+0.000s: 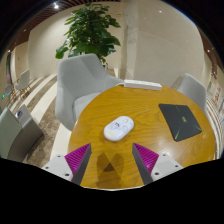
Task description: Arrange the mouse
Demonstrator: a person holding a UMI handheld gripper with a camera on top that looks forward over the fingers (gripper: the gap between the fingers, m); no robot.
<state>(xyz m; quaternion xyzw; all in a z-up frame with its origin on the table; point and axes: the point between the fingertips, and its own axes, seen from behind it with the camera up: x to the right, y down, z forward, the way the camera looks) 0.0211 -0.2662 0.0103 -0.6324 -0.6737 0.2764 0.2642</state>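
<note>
A white computer mouse (118,127) lies on the round wooden table (150,105), just ahead of my fingers and slightly left of the midline. My gripper (112,160) is open and holds nothing; only bare tabletop shows between its magenta pads (79,159). A dark mouse pad (183,121) lies on the table to the right of the mouse, beyond the right finger. The fingers hover above the table's near part.
A white object (140,85) lies at the table's far edge. Grey chairs stand around the table: one beyond it on the left (80,78), one on the right (194,90), one near left (14,132). A potted plant (90,30) stands behind.
</note>
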